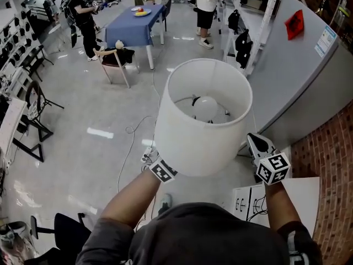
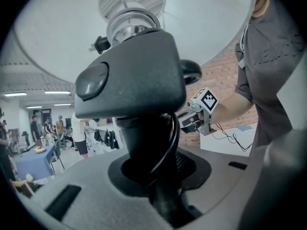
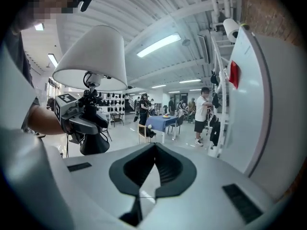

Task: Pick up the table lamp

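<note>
**Table lamp (image 1: 193,148) aloft in left hand-held gripper (image 2: 156,176)**

The left hand-held gripper is clamping its jaws on the lamp's dark stem (image 2: 144,143), with a black cord (image 2: 173,138) running down beside the stem between them. The table lamp is standing upright in the air in front of the person's chest, above the pale floor (image 1: 94,131), its bulb (image 1: 205,108) showing through the open top of the white shade. The right hand-held gripper (image 3: 146,176) is hanging just beside the shade, apart from it, jaws pressed together on nothing. Beyond, people are standing near a blue-clothed counter (image 1: 132,29). A grey cabinet (image 1: 298,76) bearing a red tag (image 1: 294,25) is lining the right side, next to a brick wall (image 1: 331,159).
</note>
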`<action>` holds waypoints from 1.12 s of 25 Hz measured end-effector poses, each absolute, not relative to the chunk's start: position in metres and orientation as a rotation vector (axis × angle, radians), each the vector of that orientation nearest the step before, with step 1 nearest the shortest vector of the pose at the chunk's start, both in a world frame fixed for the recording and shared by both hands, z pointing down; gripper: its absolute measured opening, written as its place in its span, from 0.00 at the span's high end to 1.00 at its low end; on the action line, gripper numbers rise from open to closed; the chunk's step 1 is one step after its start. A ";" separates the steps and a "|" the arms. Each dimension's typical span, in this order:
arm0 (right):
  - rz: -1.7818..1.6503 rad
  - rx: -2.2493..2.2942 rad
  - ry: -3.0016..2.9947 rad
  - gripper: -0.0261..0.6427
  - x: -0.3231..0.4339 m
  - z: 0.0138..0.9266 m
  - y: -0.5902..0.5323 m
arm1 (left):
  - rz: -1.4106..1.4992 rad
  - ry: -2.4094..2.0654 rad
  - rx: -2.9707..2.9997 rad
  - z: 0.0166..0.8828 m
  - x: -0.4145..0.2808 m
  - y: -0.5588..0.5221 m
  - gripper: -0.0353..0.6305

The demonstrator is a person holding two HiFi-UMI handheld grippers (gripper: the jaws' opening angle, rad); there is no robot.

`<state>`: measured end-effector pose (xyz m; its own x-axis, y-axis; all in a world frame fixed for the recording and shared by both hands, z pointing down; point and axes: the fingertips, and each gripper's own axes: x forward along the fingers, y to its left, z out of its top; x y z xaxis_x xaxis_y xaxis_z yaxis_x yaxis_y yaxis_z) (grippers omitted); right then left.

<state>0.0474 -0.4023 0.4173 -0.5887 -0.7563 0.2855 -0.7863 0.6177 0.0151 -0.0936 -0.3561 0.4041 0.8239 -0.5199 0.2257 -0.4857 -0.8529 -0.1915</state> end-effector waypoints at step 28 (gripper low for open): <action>0.129 1.253 -2.521 0.97 0.040 0.432 -0.389 | -0.431 1.011 -2.849 0.439 -0.161 -0.332 0.78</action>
<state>0.0395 -0.3887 0.4322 -0.5630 -0.7603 0.3240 -0.7894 0.6108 0.0616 -0.1609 -0.3324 0.4387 0.7416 -0.6289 0.2336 -0.6041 -0.7774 -0.1753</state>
